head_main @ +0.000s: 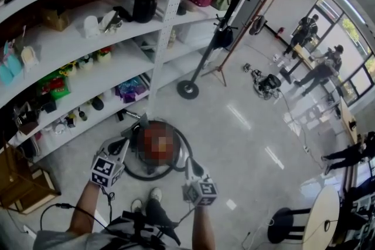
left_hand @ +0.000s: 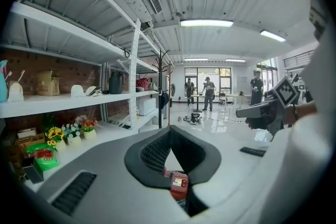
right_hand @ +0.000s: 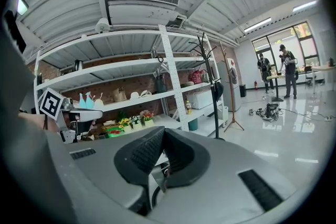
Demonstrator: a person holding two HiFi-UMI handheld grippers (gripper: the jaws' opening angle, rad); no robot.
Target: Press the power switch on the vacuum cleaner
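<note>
White metal shelving [head_main: 88,82] fills the 10 o'clock side. On the glossy grey floor [head_main: 234,143] at 6 o'clock, the round red vacuum cleaner [head_main: 157,148], ringed by its black hose [head_main: 176,168], lies below the left gripper [left_hand: 168,131] at its 8 o'clock and the right gripper [right_hand: 164,132] at its 4 o'clock. Both grippers are clenched on nothing. People [head_main: 316,73] stand at 2 o'clock.

Nothing legible: the label [left_hand: 179,181] on the vacuum cleaner [left_hand: 178,192] is too small.
</note>
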